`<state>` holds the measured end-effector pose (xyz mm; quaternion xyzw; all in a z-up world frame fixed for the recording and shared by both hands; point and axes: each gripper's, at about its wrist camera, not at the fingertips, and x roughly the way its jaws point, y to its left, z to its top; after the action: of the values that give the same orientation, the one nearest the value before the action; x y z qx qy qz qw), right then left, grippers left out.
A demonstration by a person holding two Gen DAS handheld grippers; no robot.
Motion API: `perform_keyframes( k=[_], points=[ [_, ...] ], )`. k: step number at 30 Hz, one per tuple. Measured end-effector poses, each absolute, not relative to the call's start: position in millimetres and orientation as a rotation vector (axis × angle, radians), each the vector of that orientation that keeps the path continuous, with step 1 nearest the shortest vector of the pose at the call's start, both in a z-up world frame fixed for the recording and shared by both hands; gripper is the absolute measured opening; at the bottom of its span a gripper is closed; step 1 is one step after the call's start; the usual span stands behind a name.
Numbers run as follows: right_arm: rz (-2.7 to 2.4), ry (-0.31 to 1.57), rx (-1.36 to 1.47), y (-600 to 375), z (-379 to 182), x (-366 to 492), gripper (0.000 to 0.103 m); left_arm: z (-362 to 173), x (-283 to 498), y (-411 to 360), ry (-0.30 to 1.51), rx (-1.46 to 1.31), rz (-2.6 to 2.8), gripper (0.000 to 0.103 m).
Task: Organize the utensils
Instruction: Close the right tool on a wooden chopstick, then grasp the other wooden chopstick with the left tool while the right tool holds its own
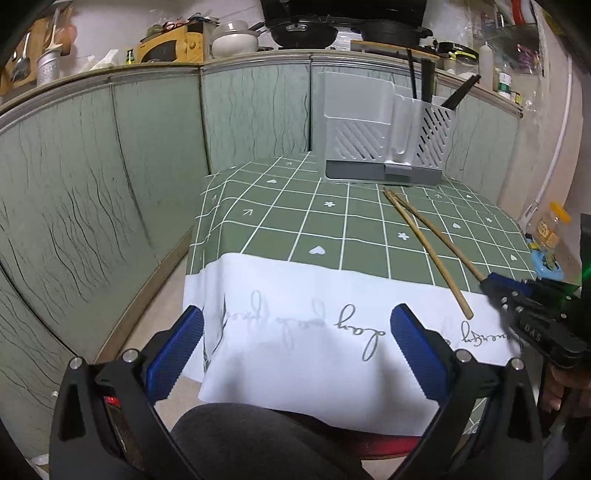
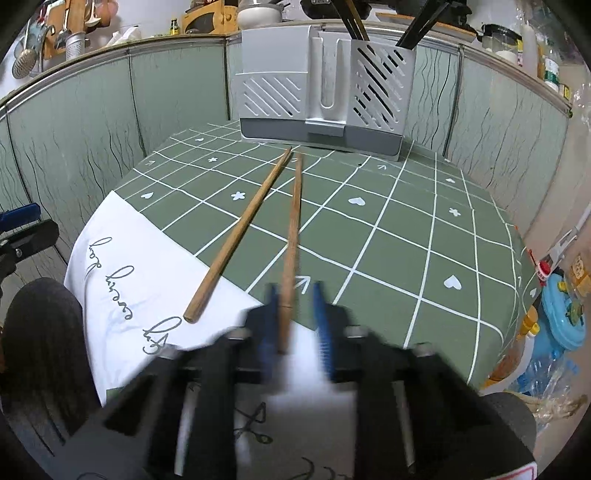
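Note:
Two wooden chopsticks lie on the green checked tablecloth, pointing toward a grey utensil holder at the back; the holder also shows in the left wrist view. My right gripper straddles the thick end of the right chopstick, its blue jaws a little apart and blurred, the left pad touching the stick. The left chopstick lies free beside it. My left gripper is open and empty over the white cloth at the table's front edge. The right gripper shows at the chopstick end.
The holder's right compartment holds several dark utensils. A white cloth with script covers the table's front. Green cabinet fronts surround the table. A counter behind carries pans and jars. Toys and bottles sit at right.

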<state>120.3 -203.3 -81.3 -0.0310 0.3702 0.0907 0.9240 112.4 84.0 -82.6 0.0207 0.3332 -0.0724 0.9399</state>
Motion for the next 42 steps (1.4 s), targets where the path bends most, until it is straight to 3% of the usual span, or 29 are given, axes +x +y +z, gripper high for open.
perform_keyframes(
  k=[11,22,26,31,38,40,41,42],
  points=[
    [0.132,0.763,-0.020,-225,-75,122,0.006,-84,115,80,0.687,0.025,-0.137,0.099],
    [0.071,0.757,0.021,-273,-66,113,0.006,-91,118,24,0.684,0.055,-0.205,0.098],
    [0.050,0.758,0.033,-290,-64,108,0.006,-96,121,-1,0.694,0.076,-0.232,0.086],
    [0.028,0.758,0.048,-306,-64,102,0.006,-102,123,-30,0.708,0.094,-0.279,0.079],
    [0.000,0.748,0.080,-327,-63,95,0.006,-116,128,-60,0.760,0.122,-0.292,0.055],
    [-0.001,0.743,0.084,-331,-62,93,0.006,-115,126,-65,0.748,0.143,-0.270,0.054],
    [-0.002,0.742,0.085,-332,-61,93,0.006,-115,126,-66,0.747,0.147,-0.260,0.050],
    [-0.002,0.742,0.087,-332,-61,93,0.006,-114,125,-66,0.743,0.146,-0.252,0.031]
  ],
)
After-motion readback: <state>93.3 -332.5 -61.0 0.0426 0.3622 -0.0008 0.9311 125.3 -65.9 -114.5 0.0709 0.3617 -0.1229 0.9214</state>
